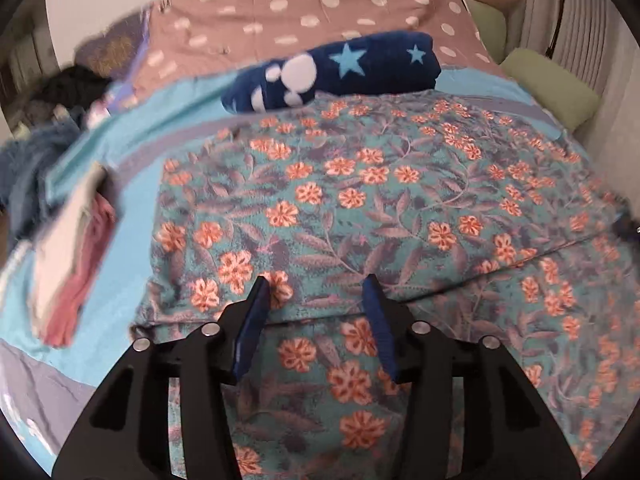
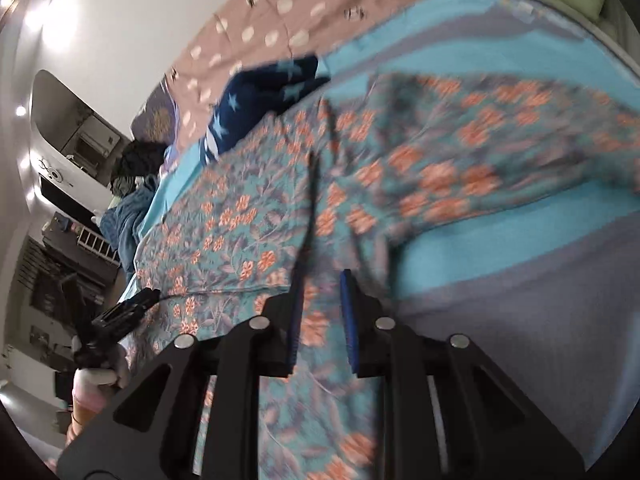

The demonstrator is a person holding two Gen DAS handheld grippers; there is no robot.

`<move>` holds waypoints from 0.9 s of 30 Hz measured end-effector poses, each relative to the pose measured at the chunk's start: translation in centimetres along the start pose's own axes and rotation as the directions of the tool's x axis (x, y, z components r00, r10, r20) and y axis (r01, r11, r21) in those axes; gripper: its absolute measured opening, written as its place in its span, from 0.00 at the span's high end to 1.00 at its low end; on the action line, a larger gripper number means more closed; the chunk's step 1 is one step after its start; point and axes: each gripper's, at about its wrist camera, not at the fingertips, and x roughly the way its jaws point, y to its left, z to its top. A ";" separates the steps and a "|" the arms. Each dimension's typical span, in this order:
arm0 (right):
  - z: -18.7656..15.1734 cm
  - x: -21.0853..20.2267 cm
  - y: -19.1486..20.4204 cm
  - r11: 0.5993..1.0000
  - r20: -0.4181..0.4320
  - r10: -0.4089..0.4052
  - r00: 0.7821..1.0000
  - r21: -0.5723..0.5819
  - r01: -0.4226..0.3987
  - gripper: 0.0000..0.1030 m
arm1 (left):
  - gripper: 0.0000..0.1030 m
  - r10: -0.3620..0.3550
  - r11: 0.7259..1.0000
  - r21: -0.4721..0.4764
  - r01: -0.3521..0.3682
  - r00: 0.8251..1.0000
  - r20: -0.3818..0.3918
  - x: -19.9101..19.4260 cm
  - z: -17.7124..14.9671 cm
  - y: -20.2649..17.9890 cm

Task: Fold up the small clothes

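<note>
A teal garment with orange flowers (image 1: 380, 208) lies spread on the bed. My left gripper (image 1: 316, 288) hovers open over its near part, with nothing between the blue pads. In the right wrist view the same floral garment (image 2: 248, 216) is blurred. My right gripper (image 2: 322, 280) has its jaws close together with a fold of the floral cloth between them, lifted off the bed. The left gripper (image 2: 124, 312) shows at the garment's left edge in that view.
A rolled navy blanket with stars (image 1: 340, 68) lies behind the garment. A stack of folded pink and white clothes (image 1: 68, 264) sits at the left. The bed has a turquoise sheet (image 1: 132, 148) and a dotted pink cover (image 1: 304, 4). Green cushions (image 1: 548, 88) line the right.
</note>
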 end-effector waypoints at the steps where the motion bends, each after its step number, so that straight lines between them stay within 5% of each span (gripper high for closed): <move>1: 0.3 -0.8 -0.7 1.000 0.023 -0.004 1.000 0.015 0.003 0.73 | 0.51 0.013 1.000 0.005 -0.013 1.000 0.003 -0.4 0.2 -0.3; 5: 1.2 -4.5 -7.6 0.973 0.124 -0.082 0.989 0.224 0.053 0.58 | 0.51 -0.117 0.993 -0.017 0.118 0.992 0.037 -2.7 1.5 -2.2; 8: 0.7 -6.6 -14.3 0.881 0.157 -0.136 0.978 0.472 0.047 0.57 | 0.50 -0.173 0.985 0.021 0.172 0.983 0.057 -3.4 2.3 -4.9; 11: -0.4 -8.6 -20.5 0.729 0.228 -0.177 0.957 0.684 -0.028 0.60 | 0.50 -0.230 0.972 0.048 0.228 0.972 0.039 -2.7 2.9 -7.9; 15: -1.1 -10.5 -26.0 0.610 0.273 -0.251 0.929 0.789 -0.066 0.61 | 0.50 -0.262 0.961 0.092 0.260 0.965 0.010 -1.3 3.2 -11.4; 20: -1.2 -11.0 -29.4 0.557 0.324 -0.253 0.912 0.819 -0.136 0.64 | 0.36 -0.278 0.953 0.119 0.279 0.960 -0.026 1.2 2.8 -13.8; 24: -1.0 -11.4 -30.4 0.589 0.325 -0.292 0.900 0.802 -0.099 0.66 | 0.22 -0.294 0.945 0.141 0.295 0.955 -0.032 1.7 2.7 -14.3; 27: 0.7 -10.8 -30.6 0.594 0.286 -0.349 0.892 0.804 -0.026 0.87 | 0.21 -0.296 0.944 0.146 0.298 0.955 -0.033 1.8 2.6 -14.4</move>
